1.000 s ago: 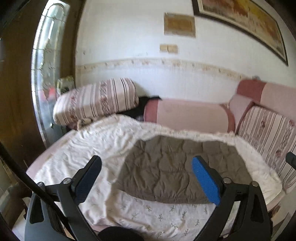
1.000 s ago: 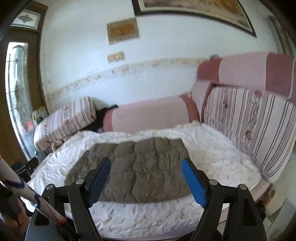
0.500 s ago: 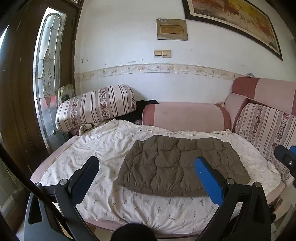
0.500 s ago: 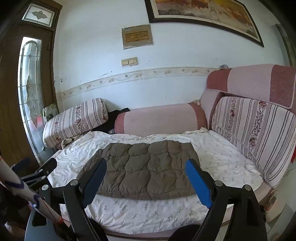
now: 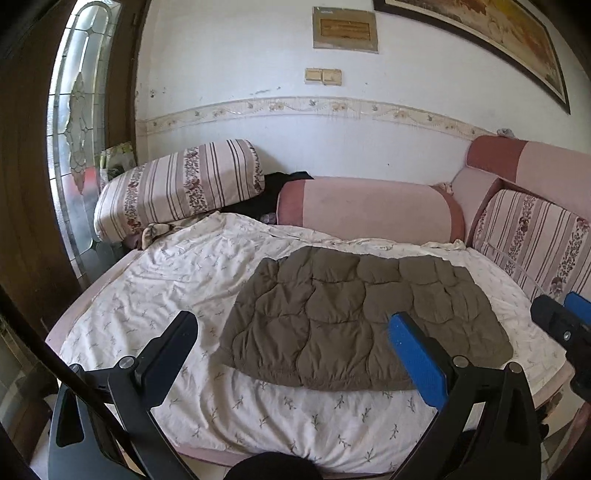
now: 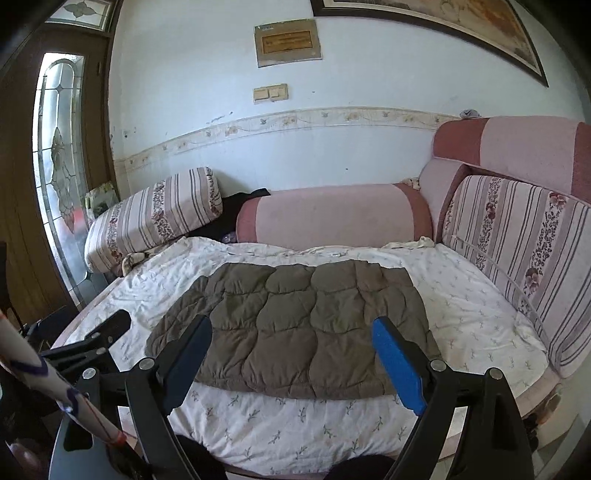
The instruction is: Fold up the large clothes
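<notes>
Brown quilted jacket (image 5: 354,321) lies flat on the floral sheet (image 5: 177,280); left tongs (image 5: 293,339) gape empty.

No text, label, brand or number can be read in either view. The one likely carrier of writing is a framed plaque (image 6: 287,42) on the wall (image 6: 369,85) at about twelve o'clock, above the double light switch (image 6: 270,93). Its dark brown inner panel shows faint pale lines that may be lettering, but they are too small and blurred to make out. In the left wrist view the same plaque (image 5: 345,29) is no clearer.
</notes>
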`<state>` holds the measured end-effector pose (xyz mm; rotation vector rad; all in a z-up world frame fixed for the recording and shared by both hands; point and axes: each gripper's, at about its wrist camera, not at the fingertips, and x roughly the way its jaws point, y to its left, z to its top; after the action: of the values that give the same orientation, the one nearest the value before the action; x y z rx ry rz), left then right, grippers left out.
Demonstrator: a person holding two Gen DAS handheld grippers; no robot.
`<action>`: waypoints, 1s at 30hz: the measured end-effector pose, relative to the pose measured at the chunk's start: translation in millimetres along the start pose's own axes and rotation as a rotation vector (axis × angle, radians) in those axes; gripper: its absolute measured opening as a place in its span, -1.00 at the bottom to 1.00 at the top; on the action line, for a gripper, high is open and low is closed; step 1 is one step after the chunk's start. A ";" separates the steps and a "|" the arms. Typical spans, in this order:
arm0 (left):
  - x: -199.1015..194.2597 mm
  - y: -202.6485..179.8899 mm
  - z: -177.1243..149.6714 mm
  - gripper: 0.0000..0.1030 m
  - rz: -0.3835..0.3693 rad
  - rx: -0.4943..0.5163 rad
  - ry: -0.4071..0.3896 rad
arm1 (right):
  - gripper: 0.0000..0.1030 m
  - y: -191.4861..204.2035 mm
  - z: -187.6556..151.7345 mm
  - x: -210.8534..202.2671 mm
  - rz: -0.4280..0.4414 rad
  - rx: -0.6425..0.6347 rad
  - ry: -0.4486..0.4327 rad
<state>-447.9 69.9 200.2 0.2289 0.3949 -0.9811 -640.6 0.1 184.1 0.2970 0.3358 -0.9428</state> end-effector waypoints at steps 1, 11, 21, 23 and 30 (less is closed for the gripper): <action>4.8 -1.1 0.5 1.00 0.007 0.005 0.006 | 0.78 -0.4 0.0 2.5 -0.004 0.002 0.000; 45.5 -3.3 -5.7 1.00 0.067 0.036 0.133 | 0.78 -1.0 -4.9 32.5 -0.025 -0.001 0.061; 50.3 1.5 -9.8 1.00 0.108 0.041 0.162 | 0.78 6.5 -9.1 41.5 -0.031 -0.014 0.091; 50.6 1.6 -10.2 1.00 0.102 0.042 0.167 | 0.78 8.0 -9.1 41.7 -0.033 -0.020 0.093; 50.0 0.3 -10.1 1.00 0.090 0.050 0.172 | 0.78 11.0 -9.4 42.9 -0.039 -0.026 0.098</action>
<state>-425.3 35.8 169.8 0.3750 0.5126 -0.8866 -609.7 -21.6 159.3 0.3150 0.4449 -0.9631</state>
